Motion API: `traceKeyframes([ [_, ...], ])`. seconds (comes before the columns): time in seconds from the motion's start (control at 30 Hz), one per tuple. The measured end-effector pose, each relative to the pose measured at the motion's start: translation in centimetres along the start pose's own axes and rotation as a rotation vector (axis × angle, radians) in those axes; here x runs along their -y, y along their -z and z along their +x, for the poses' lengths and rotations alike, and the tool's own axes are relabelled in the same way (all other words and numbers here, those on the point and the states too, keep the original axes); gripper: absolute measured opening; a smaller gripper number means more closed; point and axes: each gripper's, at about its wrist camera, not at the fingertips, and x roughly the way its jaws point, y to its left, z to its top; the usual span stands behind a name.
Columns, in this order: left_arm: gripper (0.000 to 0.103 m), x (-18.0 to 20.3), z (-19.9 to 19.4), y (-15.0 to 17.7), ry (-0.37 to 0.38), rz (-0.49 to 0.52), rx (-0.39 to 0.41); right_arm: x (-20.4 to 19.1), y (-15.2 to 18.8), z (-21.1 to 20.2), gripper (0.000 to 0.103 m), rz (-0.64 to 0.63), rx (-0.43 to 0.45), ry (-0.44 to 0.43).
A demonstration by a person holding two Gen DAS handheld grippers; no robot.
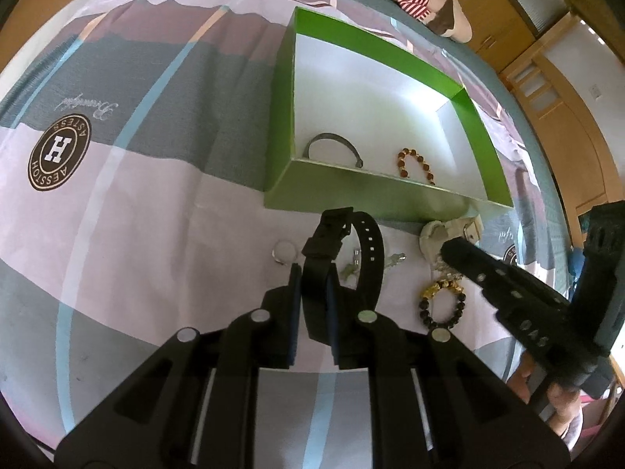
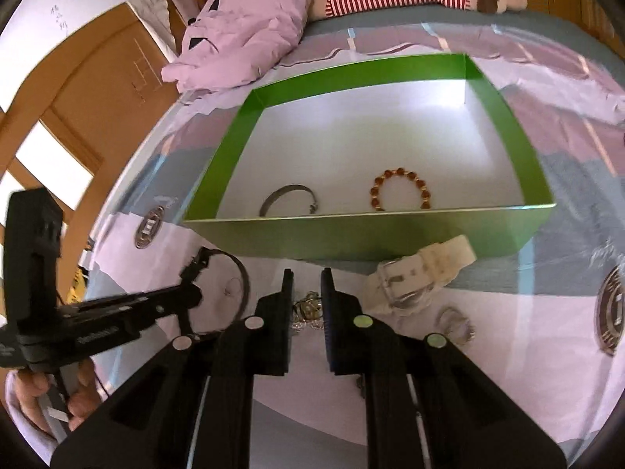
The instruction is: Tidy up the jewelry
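**Black watch pinched in the left gripper, before the green box**

On the pink and grey patterned bedspread (image 1: 136, 203), left of the open green cardboard box (image 1: 281, 183), sits a round brown logo print. In front of the box's near wall lies a small silver ring (image 1: 284, 252). Just right of that ring, the left gripper (image 1: 314, 273) is pressed together on the strap of a black rubber watch (image 1: 343, 258), which rises between its fingers and loops up toward the box without reaching it. Inside the box, close to the near wall, lie a grey metal bangle (image 1: 334, 148) and, further right, a brown and gold beaded bracelet (image 1: 416, 162). In front of the box's right corner lies a white strap watch (image 1: 449, 232), and nearer than that a black bead bracelet with gold charms (image 1: 443, 305), part of it hidden behind the right gripper (image 1: 453, 250).

The right wrist view shows what the left one hides. Its fingers stand spread, nothing between them, above a small heap of pale silvery trinkets (image 2: 306, 312) in front of the box (image 2: 218, 179). The white watch (image 2: 422, 273) lies just right of them, touching the near wall. The black bead bracelet cannot be made out here.
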Motion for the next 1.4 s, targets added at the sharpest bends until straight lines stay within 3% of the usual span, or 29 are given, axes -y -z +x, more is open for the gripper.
traceKeyframes([
  [0.1,0.012,0.0,-0.1,0.0,0.007,0.001,-0.001,0.1,0.5,1.2,0.013,-0.013,-0.038,0.039],
  [0.2,0.012,0.3,-1.3,-0.3,0.049,0.003,0.027,-0.1,0.5,0.9,0.013,-0.011,-0.029,0.025],
  [0.43,0.012,1.8,-5.3,-4.5,0.144,0.022,0.173,-0.3,-3.0,-4.6,0.013,-0.018,0.162,-0.006],
  [0.5,0.012,2.3,-5.4,-6.2,0.118,0.032,0.221,0.2,-4.7,-4.9,0.013,-0.016,0.204,0.008],
  [0.63,0.012,3.2,-2.9,-8.1,0.087,0.043,0.202,1.8,-6.3,-3.2,0.013,0.006,0.228,0.027],
  [0.8,0.016,3.0,0.2,-8.1,0.044,0.055,0.144,3.2,-6.7,0.1,0.014,0.035,0.137,0.058],
  [0.83,0.017,3.0,0.4,-8.0,0.039,0.058,0.136,3.3,-6.6,0.2,0.018,0.040,0.129,0.060],
  [0.87,0.017,3.1,0.4,-7.9,0.037,0.061,0.139,3.4,-6.6,0.2,0.033,0.049,0.123,0.059],
  [0.93,0.018,3.5,-0.3,-7.6,0.033,0.079,0.162,3.4,-6.4,-0.6,0.043,0.061,0.144,0.046],
  [1.07,0.022,4.1,-2.3,-6.0,0.073,0.111,0.159,2.9,-5.6,-3.0,0.043,0.036,0.152,0.006],
  [1.17,0.026,4.9,-2.5,-3.4,0.038,0.183,0.121,3.1,-4.0,-3.3,0.043,0.021,0.064,0.015],
  [1.3,0.026,5.4,1.2,-0.8,0.024,0.218,0.008,4.6,-1.7,-1.2,0.043,0.067,-0.082,0.071],
  [1.4,0.031,5.5,4.3,-0.3,0.029,0.218,-0.058,6.0,-0.8,0.1,0.044,0.120,-0.122,0.061],
])
